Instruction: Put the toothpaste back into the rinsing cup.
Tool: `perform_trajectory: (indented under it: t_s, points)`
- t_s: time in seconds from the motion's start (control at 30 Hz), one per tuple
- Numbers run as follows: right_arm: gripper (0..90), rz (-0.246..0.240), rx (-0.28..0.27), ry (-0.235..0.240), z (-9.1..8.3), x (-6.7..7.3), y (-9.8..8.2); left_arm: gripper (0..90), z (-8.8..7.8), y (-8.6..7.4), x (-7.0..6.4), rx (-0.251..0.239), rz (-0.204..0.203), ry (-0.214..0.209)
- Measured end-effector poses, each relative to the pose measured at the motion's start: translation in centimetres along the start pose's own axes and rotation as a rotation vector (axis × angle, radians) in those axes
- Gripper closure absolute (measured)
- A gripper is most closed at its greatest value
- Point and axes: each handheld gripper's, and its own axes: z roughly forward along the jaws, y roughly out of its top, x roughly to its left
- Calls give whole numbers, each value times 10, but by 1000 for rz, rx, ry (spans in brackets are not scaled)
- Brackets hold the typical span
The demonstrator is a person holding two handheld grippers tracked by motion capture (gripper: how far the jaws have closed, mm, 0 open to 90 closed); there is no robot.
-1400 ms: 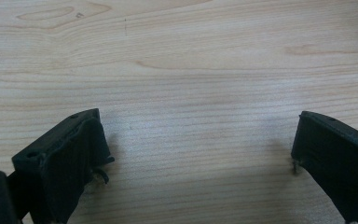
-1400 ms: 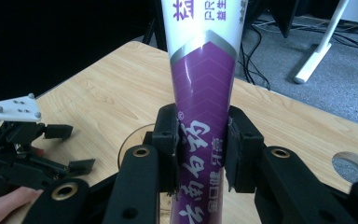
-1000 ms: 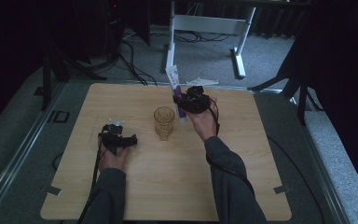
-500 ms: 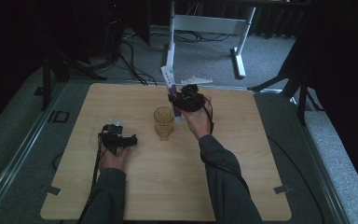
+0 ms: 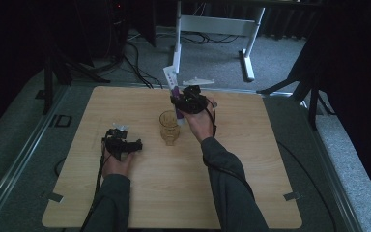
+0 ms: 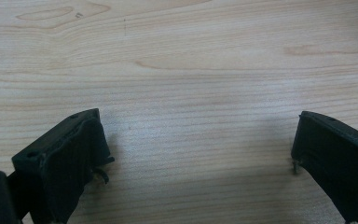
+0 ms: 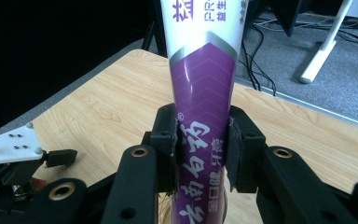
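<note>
My right gripper [image 5: 179, 104] [image 7: 201, 144] is shut on a white and purple toothpaste tube [image 5: 173, 84] [image 7: 204, 88], pads pressed on its purple lower half. The tube stands nearly upright, white end up and leaning left. Its lower end hangs at the right rim of an amber glass cup [image 5: 168, 128] standing mid-table; I cannot tell whether it is inside. My left gripper [image 5: 136, 144] [image 6: 200, 140] rests on the wooden table [image 5: 251, 159] left of the glass, open, with bare wood [image 6: 191, 70] between its jaws. It also appears low on the left of the right gripper view [image 7: 51, 158].
Behind the table's far edge stands a white metal frame [image 5: 212, 24] on grey carpet, with cables [image 5: 130, 53] on the floor. Dark stands flank the table at left [image 5: 48, 72] and right [image 5: 314, 92]. Tape tabs [image 5: 292, 195] mark the near corners.
My right gripper with the tube has shifted a little to the left, closer over the glass. My left gripper has stayed where it was.
</note>
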Motion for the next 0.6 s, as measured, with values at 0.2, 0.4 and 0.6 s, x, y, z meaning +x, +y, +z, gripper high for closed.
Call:
perform_trajectory:
  t_s: [0.2,0.4,0.6]
  points:
    - [682,-1,14,-3,7,0,-1,21,0,0,0,0,0,0]
    - [679,2,22,-4,13,0,0,21,0,0,0,0,1,-1]
    - [677,-13,25,4,17,5,3,21,0,0,0,0,1,-1]
